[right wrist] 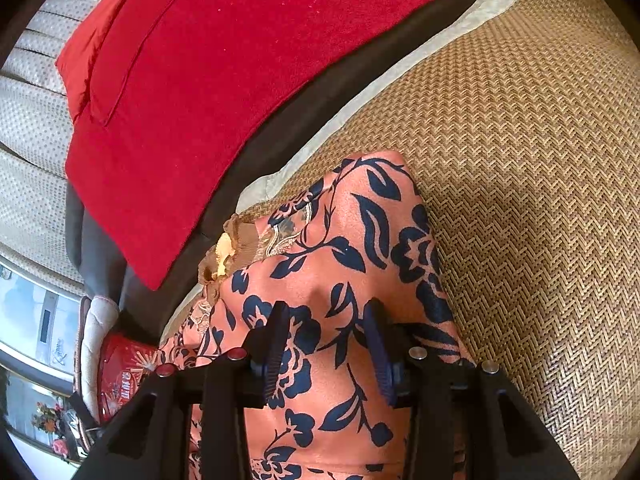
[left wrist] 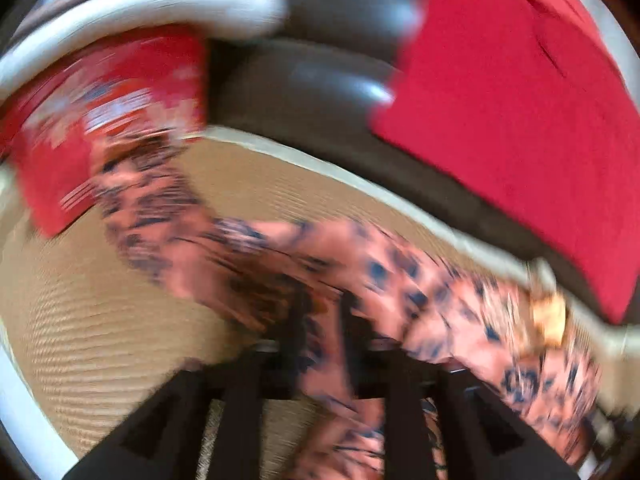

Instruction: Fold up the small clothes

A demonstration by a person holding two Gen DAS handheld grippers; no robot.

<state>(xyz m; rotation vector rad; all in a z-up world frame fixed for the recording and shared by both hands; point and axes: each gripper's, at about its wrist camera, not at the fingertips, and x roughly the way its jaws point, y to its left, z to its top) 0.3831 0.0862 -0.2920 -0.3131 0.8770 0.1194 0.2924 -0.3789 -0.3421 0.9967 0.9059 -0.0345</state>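
Observation:
An orange garment with dark blue flowers (right wrist: 344, 248) lies on a woven straw mat (right wrist: 520, 160); a brown and yellow frilled trim (right wrist: 230, 252) sits at its left edge. My right gripper (right wrist: 326, 320) is open, its fingers (right wrist: 276, 332) straddling the cloth just above it. The left wrist view is heavily motion-blurred. There the same garment (left wrist: 304, 264) stretches across the mat (left wrist: 80, 340), and my left gripper (left wrist: 324, 320) appears shut on a pinch of it, with cloth hanging between the fingers.
A red blanket (right wrist: 224, 92) with a red pillow (right wrist: 96, 52) lies on a dark sofa (right wrist: 292, 104) beyond the mat's pale border. The blanket (left wrist: 520, 120) also shows in the left wrist view. A red printed bag (right wrist: 124, 376) stands at the left.

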